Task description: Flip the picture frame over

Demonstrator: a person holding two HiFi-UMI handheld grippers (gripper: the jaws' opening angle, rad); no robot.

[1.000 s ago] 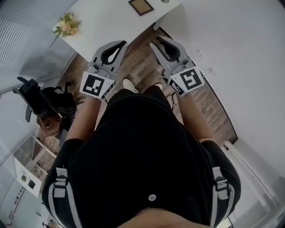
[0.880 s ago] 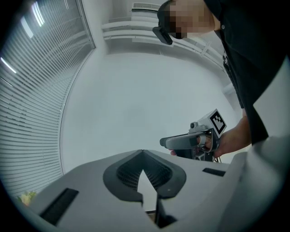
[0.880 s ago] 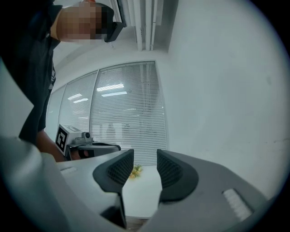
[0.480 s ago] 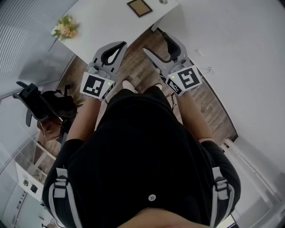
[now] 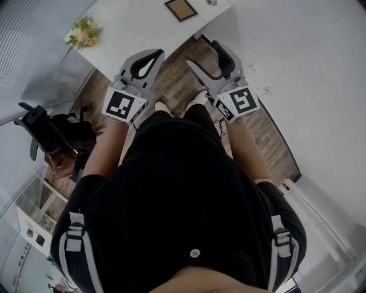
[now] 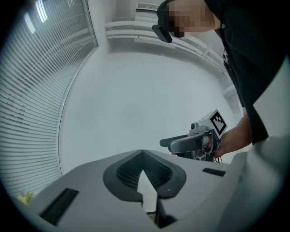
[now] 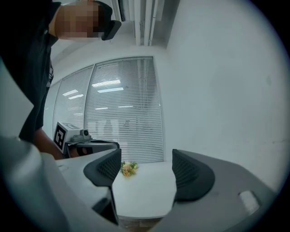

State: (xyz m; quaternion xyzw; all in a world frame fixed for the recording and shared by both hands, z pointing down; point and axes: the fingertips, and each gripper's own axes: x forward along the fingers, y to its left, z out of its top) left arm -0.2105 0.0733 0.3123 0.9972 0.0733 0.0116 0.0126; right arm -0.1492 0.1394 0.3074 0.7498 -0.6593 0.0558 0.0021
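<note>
The picture frame, dark-edged with a brown middle, lies flat on the white table at the far end of the head view, well ahead of both grippers. My left gripper is held level over the floor, short of the table edge; its jaws are shut with nothing in them, tips meeting. My right gripper is beside it, jaws opening wide and nothing between them. Neither gripper view shows the frame.
A small bunch of flowers stands at the table's left end. A black office chair is on the left, over the wooden floor. Window blinds run along the left, and a plain white wall lies to the right.
The right gripper's jaws went from shut to wide open. Both grippers stayed almost in place in front of the table.
</note>
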